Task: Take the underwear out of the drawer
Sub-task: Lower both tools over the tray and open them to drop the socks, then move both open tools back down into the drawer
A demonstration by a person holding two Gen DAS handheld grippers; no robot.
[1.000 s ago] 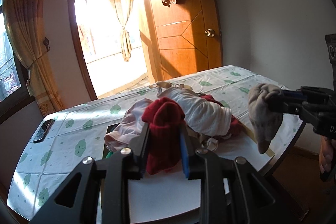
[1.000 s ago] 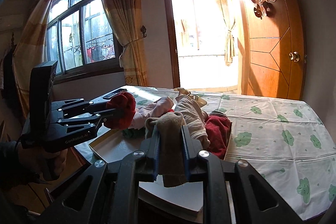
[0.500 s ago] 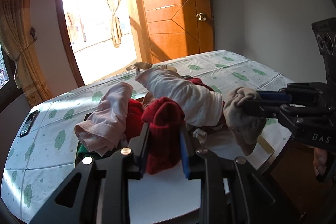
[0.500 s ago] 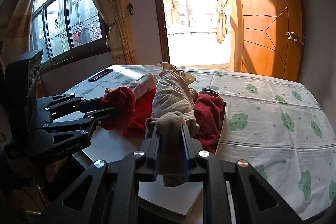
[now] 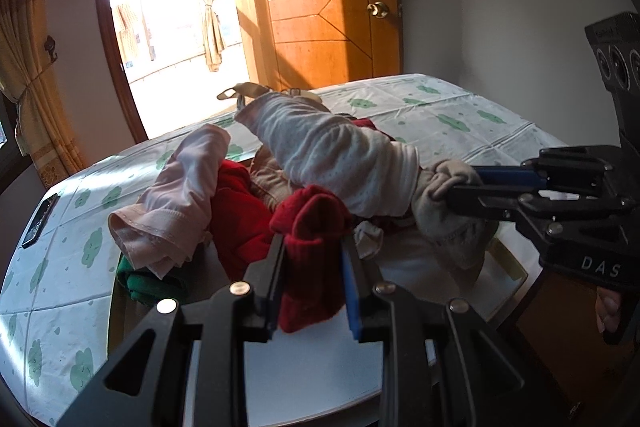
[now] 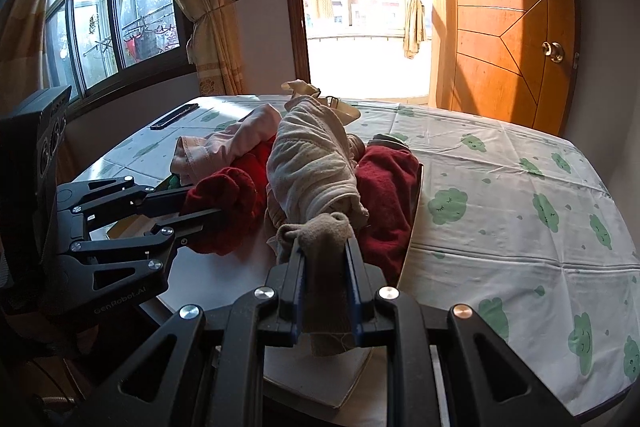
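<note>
1. A dark red knit garment (image 5: 310, 247) is clamped between the fingers of the left gripper (image 5: 314, 267), above the white board (image 5: 304, 367) at the table's near edge.
2. A beige garment (image 6: 324, 267) is pinched between the narrowly set fingers of the right gripper (image 6: 325, 279); its loose end hangs below them.
3. A heap of underwear (image 6: 312, 167) is seen on the board: a white dotted piece (image 5: 332, 155) on top, a pink piece (image 5: 176, 203) to its left, red (image 6: 384, 195) and green cloth (image 5: 148, 281) beneath.
4. A cloud-print tablecloth (image 6: 520, 211) covers the table; a dark remote (image 5: 40, 221) lies near its far left edge.
5. No drawer can be made out.
</note>
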